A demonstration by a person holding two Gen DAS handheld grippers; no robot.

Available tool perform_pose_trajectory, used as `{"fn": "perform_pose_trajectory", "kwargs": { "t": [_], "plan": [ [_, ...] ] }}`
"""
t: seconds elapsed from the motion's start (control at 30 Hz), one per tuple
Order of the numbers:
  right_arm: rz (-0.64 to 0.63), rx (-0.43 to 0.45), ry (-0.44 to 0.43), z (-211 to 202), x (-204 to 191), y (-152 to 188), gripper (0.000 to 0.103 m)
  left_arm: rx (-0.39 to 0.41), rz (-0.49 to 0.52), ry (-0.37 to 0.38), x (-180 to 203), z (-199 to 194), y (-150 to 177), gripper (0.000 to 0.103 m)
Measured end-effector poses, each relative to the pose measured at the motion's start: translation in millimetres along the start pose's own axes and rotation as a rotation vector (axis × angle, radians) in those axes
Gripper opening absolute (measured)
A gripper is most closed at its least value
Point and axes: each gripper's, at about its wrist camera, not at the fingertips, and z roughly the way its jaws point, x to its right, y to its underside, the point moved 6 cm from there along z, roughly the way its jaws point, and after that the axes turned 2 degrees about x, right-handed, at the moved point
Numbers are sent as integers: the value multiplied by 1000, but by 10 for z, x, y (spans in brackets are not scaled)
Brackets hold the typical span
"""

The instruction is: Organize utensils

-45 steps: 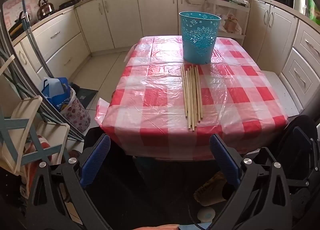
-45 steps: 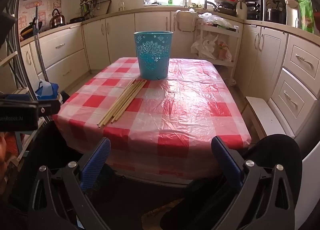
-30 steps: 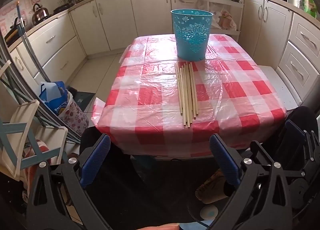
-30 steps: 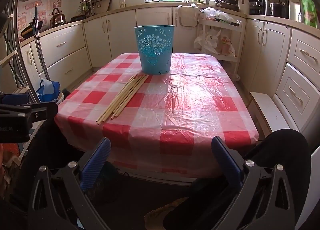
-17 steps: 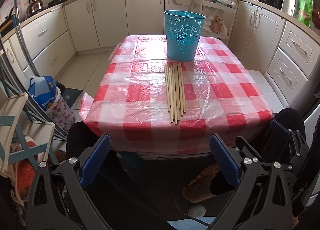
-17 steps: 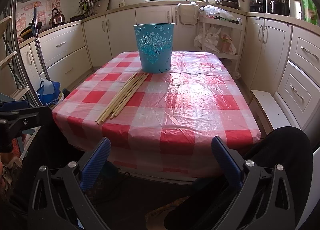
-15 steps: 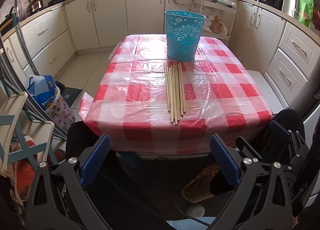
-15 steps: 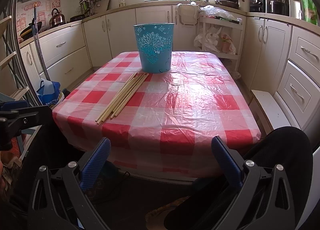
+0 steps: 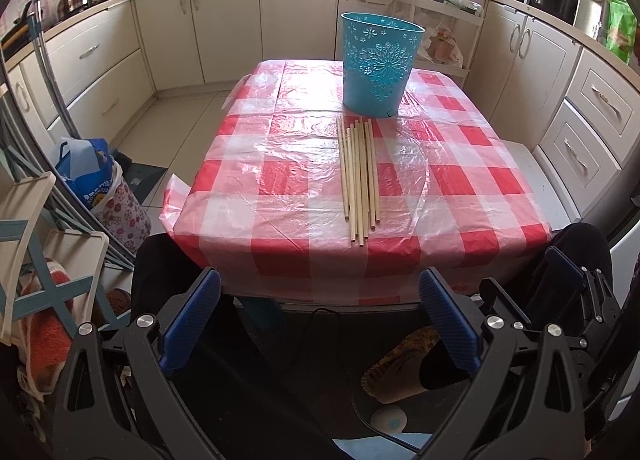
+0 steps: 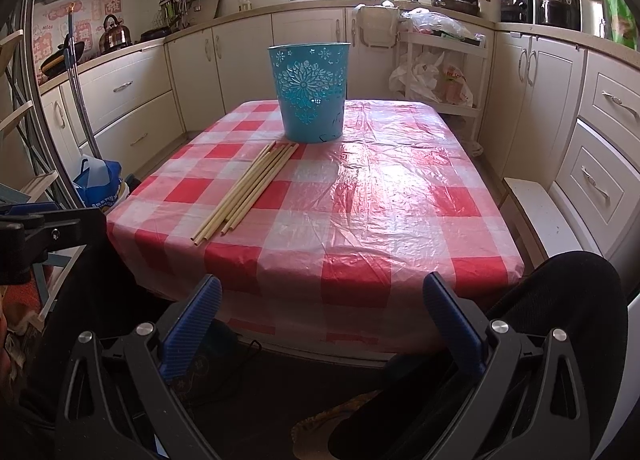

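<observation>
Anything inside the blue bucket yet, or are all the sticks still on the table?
The blue bucket stands upright; the little of its inner wall that shows is bare, but its depth is hidden by its own wall. The sticks lie bundled on the checked tablecloth just in front of it.

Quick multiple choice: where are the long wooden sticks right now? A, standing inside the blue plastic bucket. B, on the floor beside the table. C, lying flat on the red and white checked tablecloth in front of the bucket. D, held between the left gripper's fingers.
C: the long wooden sticks lie side by side on the red and white checked tablecloth, just in front of the blue plastic bucket.
</observation>
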Motion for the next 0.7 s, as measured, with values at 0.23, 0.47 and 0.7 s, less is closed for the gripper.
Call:
{"fn": "perform_pose_trajectory", "kwargs": {
  "t": [0.23, 0.47, 0.7],
  "plan": [
    [3, -4, -2, 14, 6, 1, 97, -7, -10, -9, -46, 26, 4, 95],
    [6, -8, -3, 24, 7, 3, 97, -8, -11, -9, -55, 28, 7, 95],
    [5, -11, -4, 39, 4, 9, 97, -9, -11, -9, -53, 29, 9, 95]
  ]
}}
